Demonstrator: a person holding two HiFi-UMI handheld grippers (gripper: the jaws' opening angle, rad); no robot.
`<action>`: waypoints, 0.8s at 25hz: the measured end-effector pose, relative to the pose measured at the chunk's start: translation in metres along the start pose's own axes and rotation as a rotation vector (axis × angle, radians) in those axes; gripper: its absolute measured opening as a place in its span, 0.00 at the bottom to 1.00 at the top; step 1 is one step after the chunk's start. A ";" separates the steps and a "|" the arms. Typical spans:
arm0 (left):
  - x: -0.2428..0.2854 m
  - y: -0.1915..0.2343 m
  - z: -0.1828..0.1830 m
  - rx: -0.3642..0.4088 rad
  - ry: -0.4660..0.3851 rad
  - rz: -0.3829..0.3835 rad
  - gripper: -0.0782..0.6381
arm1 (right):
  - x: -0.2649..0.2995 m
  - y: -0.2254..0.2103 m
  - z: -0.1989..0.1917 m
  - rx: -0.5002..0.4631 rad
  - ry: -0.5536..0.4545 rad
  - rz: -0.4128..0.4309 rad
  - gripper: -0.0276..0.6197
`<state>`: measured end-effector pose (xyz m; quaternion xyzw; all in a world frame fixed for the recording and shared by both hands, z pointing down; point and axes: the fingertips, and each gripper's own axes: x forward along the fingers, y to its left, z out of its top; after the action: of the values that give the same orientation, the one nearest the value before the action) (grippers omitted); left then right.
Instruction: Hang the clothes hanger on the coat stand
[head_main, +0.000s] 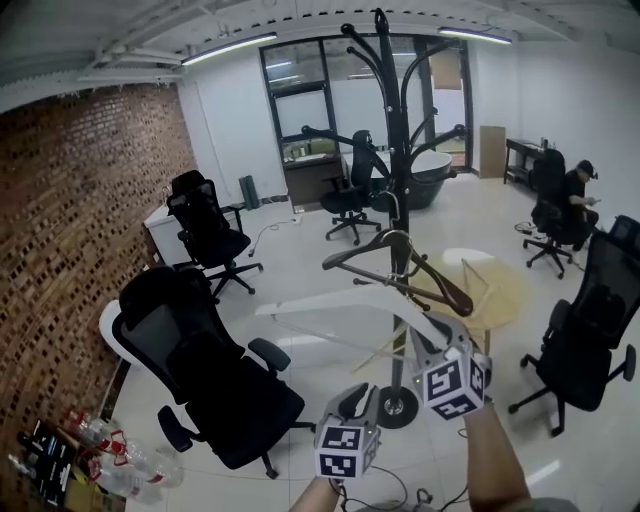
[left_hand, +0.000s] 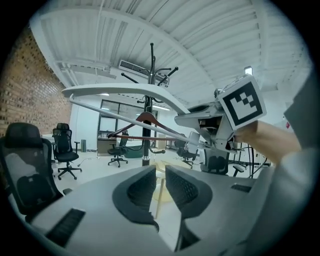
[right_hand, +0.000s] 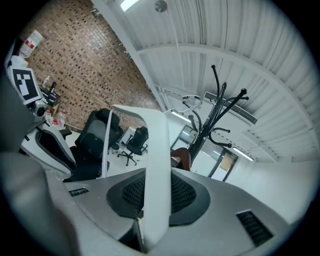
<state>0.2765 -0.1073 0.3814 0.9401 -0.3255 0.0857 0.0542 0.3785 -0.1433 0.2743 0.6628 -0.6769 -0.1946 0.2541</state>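
The black coat stand (head_main: 392, 150) rises mid-room, with a brown wooden hanger (head_main: 425, 278) hanging on one of its lower hooks. My right gripper (head_main: 440, 350) is shut on one arm of a white hanger (head_main: 340, 310) and holds it roughly level in front of the stand, below the brown hanger. In the right gripper view the white hanger (right_hand: 157, 165) runs up between the pads, with the stand (right_hand: 215, 110) beyond. My left gripper (head_main: 358, 400) hangs lower and to the left, open, holding nothing. From the left gripper view, the white hanger (left_hand: 120, 91) spans above the jaws.
A large black office chair (head_main: 200, 370) stands close at the left, and more chairs (head_main: 585, 330) are at the right and back. A round wooden table (head_main: 480, 290) sits behind the stand. Bottles (head_main: 110, 460) lie by the brick wall. A seated person (head_main: 572, 205) is at the far right.
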 end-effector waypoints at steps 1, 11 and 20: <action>0.004 -0.005 -0.001 -0.003 0.002 0.000 0.21 | -0.001 -0.003 -0.004 0.000 -0.002 0.006 0.16; 0.016 -0.023 0.007 -0.028 -0.005 -0.069 0.21 | -0.001 -0.025 -0.001 -0.045 0.030 0.007 0.17; 0.020 -0.012 0.010 -0.040 0.016 -0.063 0.21 | 0.016 -0.059 0.001 -0.073 0.067 -0.022 0.17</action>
<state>0.3007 -0.1114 0.3754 0.9479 -0.2968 0.0848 0.0784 0.4249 -0.1621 0.2392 0.6666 -0.6532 -0.1994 0.2987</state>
